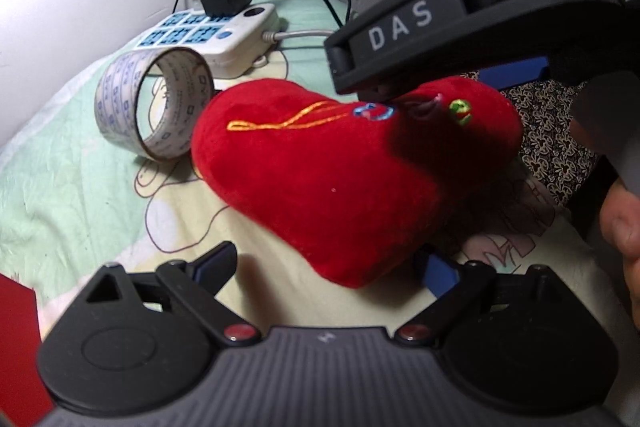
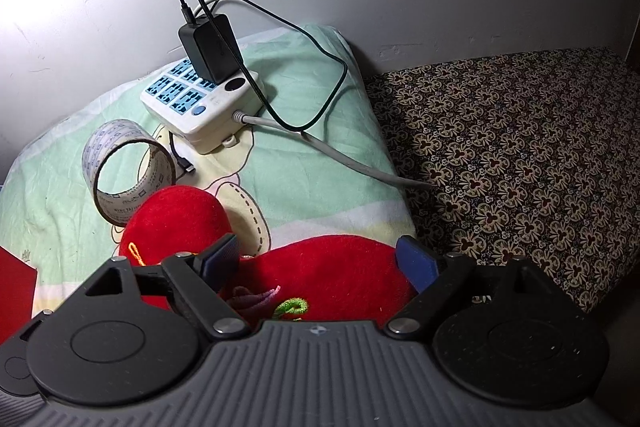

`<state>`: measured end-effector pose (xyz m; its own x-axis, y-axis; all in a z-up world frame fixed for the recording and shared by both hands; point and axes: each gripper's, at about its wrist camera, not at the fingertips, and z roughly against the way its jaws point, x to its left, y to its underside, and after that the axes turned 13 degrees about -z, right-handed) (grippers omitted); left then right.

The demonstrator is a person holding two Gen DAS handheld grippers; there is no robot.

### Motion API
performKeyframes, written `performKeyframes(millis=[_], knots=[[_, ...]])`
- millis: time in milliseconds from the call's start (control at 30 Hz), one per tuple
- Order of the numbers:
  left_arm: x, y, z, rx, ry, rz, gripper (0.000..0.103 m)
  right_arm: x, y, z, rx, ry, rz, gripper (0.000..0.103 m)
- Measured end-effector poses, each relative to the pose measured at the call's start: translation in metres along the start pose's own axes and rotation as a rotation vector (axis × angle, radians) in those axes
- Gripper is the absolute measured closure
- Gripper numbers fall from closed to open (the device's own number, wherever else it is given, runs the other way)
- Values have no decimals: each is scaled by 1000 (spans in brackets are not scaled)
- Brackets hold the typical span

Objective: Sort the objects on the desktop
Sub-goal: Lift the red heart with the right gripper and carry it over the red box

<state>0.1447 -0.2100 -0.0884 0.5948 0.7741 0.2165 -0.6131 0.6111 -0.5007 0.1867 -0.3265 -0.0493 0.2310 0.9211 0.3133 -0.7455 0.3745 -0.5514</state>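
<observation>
The red plush heart [image 1: 340, 179] fills the middle of the pale green sheet [image 1: 60, 195], lying between the open fingers of both grippers. Just beside its left lobe a tape roll [image 1: 154, 105] stands on edge, and behind that sits a white power strip [image 2: 202, 103] with a black charger [image 2: 210, 45] plugged in, against the wall. Its grey cable [image 2: 340, 159] and a black cord [image 2: 320, 99] trail across the sheet to the right. The patterned cloth [image 2: 520, 155] beyond lies bare.
</observation>
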Motion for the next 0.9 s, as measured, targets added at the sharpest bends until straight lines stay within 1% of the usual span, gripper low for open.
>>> performKeyframes(millis=[67, 167, 233, 400, 467, 667, 800, 900], knots=[[0, -2, -2, -10, 6, -4, 9, 1, 0, -5, -1, 8, 13, 13], [-1, -4, -4, -30, 13, -10, 10, 2, 1, -6, 1, 5, 25, 13], [-1, -5, -4, -40, 29, -4, 15, 1, 0, -7, 6, -3, 27, 14], [2, -2, -2, -55, 70, 10, 23, 2, 2, -4, 26, -14, 42, 18], [0, 1, 1, -54, 75, 8, 24, 4, 4, 0, 36, -16, 49, 20], [0, 17, 18, -60, 113, 27, 25, 9, 15, 18, 63, -28, 76, 21], [-1, 30, 34, -57, 117, 23, 25, 13, 28, 35, 70, -37, 81, 21], [0, 51, 50, -50, 121, 27, 25, 16, 40, 44, 102, -59, 69, 21]])
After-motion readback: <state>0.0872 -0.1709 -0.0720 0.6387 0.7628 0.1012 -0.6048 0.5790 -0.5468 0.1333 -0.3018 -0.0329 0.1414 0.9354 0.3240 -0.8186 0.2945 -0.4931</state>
